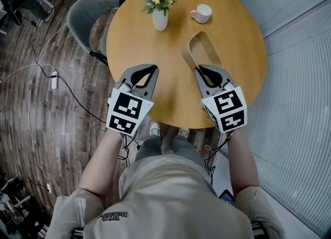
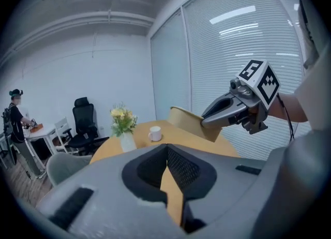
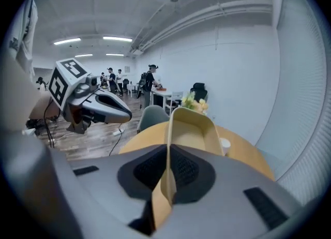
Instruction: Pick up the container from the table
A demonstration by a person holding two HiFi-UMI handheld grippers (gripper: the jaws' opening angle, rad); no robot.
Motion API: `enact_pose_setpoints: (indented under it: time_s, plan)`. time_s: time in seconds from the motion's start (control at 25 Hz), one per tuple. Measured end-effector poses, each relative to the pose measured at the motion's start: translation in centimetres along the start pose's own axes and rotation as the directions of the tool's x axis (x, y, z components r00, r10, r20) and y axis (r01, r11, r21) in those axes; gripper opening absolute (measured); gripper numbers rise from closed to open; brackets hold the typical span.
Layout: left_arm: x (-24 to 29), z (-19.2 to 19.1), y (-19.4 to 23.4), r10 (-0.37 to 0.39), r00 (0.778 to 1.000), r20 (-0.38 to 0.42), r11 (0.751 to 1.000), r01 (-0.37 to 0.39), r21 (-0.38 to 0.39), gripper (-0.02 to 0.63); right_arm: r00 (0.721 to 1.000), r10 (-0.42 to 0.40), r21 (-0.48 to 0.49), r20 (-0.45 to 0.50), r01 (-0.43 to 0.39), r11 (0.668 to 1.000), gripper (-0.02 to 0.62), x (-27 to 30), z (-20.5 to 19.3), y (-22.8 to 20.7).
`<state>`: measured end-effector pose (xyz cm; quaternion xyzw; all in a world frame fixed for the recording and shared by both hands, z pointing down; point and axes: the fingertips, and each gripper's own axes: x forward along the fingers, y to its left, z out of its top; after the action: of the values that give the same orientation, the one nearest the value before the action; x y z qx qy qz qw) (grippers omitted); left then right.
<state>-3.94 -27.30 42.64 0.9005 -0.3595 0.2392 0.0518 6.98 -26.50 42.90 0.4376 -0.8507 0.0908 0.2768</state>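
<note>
The container [image 1: 204,51] is a long, pale wooden tray with rounded ends, on the right half of the round wooden table [image 1: 134,31]. My right gripper [image 1: 200,70] is shut on the tray's near wall. In the right gripper view that thin wall [image 3: 168,181] is pinched between the jaws, and the tray [image 3: 194,129] stretches away ahead. From the left gripper view the tray [image 2: 189,121] looks tilted and raised above the tabletop. My left gripper [image 1: 153,69] hovers over the table's near left part, shut on nothing, a hand's width left of the tray.
A white vase of flowers [image 1: 160,19] and a white mug [image 1: 201,13] stand at the far side of the table. A grey chair [image 1: 85,18] is tucked in at the left. Cables and a power strip [image 1: 54,79] lie on the wooden floor. People stand far off in the room.
</note>
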Motion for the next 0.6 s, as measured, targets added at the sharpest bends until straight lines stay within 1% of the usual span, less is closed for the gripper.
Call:
enact_pose_setpoints:
  time_s: [0.12, 0.28, 0.44, 0.6]
  plan:
    - [-1.5, 3.4, 0.1, 0.013, 0.997, 0.069, 0.999, -0.016, 0.035, 0.021, 0.996, -0.056, -0.037, 0.074, 0.059, 0.998, 0.038, -2.9, 3.1, -0.5]
    - [-3.6, 7.1, -0.7, 0.018, 0.990, 0.137, 0.997, -0.029, 0.076, 0.021, 0.982, -0.092, -0.051, 0.165, 0.102, 0.993, 0.038, -6.7, 6.1, -0.5]
    - [-5.8, 10.5, -1.0, 0.030, 0.976, 0.215, 0.991, -0.056, 0.119, 0.021, 0.953, -0.126, -0.053, 0.277, 0.146, 0.988, 0.038, -10.1, 9.4, -0.4]
    - [-8.1, 12.3, -1.9, 0.034, 0.965, 0.261, 0.987, -0.072, 0.140, 0.021, 0.925, -0.133, -0.072, 0.356, 0.169, 0.983, 0.038, -12.9, 11.2, 0.3]
